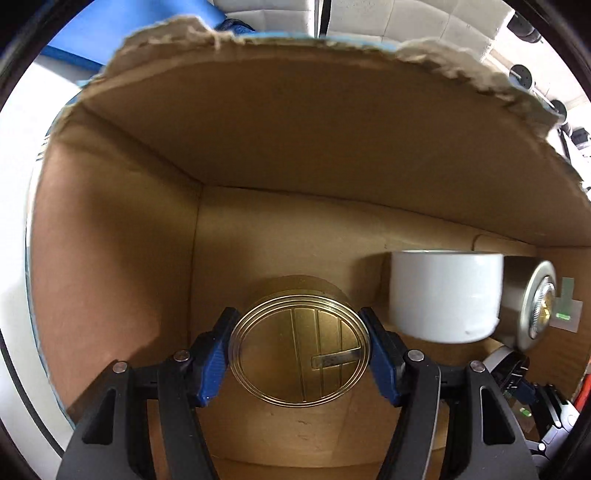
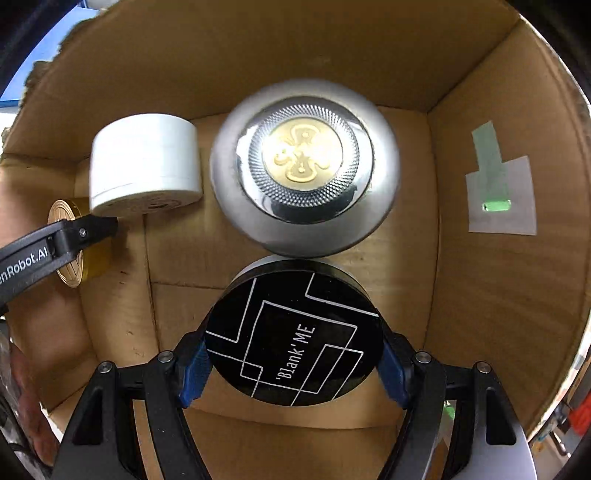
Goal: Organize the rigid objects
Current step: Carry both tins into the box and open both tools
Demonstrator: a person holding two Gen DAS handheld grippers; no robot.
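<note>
Both views are evenly and fairly brightly lit from above, with a warm cast off the cardboard box. The fisheye lenses bend the box walls into curves and leave black corners around each round picture. In the left wrist view the white tiled wall beyond the torn rim is blown out, and the white jar is softly blurred. In the right wrist view the silver jar is smeared at its edge and carries bright glare; the black lid is sharp. Soft shadows lie under the jars.
</note>
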